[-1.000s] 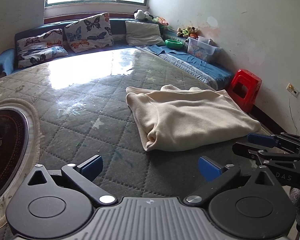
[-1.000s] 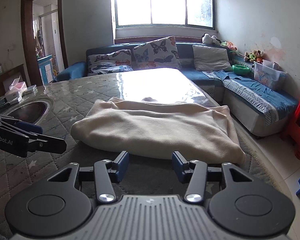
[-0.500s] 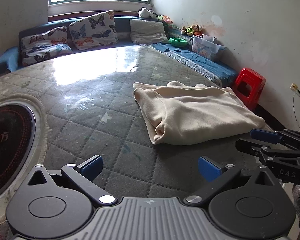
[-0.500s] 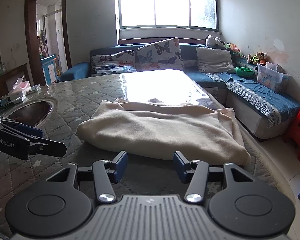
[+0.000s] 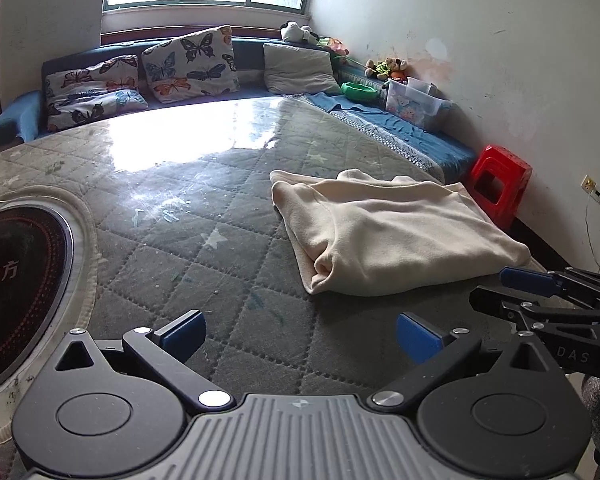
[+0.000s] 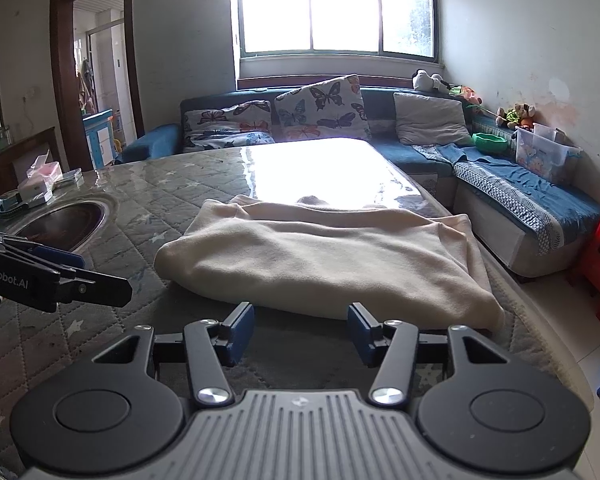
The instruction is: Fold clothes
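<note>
Cream sweater point(image 6: 324, 264) is the only thing on my plate right now, and neither set of tongs has hold of it. My right gripper point(image 6: 300, 330) sits just short of the near hem with its blue pads about half apart and nothing between them. They crept a touch wider just now, still only air in there. My left gripper point(image 5: 300, 334) is spread wide and empty too, hanging over bare quilted table cover point(image 5: 220, 248) with the sweater up at about 1 o'clock from it.

From the right wrist view the sweater lies dead ahead at 12 o'clock, already doubled into a flat rectangle with a rolled edge on its left end. It sits close to the table's right edge; the red stool point(image 5: 500, 184) stands on the floor past that edge, out at 2 o'clock in the left view. The round cooktop point(image 5: 16, 288) set into the table is well off at 9 o'clock, out of the way.

My read is I'm between folds, lining up for the next one. Next move probably means dropping both sets of pads onto the near hem, one per corner, pinching all layers and carrying them over toward the far edge. The fabric looks soft and thick, so I'd want a full-depth bite or the bottom layer could stay behind.
</note>
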Available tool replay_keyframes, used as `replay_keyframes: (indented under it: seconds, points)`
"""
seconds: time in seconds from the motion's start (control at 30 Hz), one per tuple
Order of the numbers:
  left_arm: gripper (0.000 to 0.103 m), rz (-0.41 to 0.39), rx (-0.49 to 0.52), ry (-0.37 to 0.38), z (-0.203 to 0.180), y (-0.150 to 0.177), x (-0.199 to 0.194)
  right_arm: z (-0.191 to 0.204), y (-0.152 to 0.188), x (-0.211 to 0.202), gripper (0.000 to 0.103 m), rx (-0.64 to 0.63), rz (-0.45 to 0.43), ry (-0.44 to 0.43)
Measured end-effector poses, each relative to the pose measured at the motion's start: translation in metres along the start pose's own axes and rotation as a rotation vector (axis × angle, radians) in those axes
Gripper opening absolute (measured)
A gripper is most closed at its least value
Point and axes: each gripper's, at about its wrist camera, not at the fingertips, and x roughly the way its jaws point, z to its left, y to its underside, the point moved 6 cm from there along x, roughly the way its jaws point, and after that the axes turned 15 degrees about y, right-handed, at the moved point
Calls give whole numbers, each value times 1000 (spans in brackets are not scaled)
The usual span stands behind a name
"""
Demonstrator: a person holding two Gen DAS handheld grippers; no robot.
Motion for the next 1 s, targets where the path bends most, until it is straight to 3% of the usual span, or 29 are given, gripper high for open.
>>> replay_keyframes:
  seconds: [1.0]
  points:
    - [103, 7, -29, -18, 11, 1, 4, 3, 2, 5, 58, -1, 10, -6]
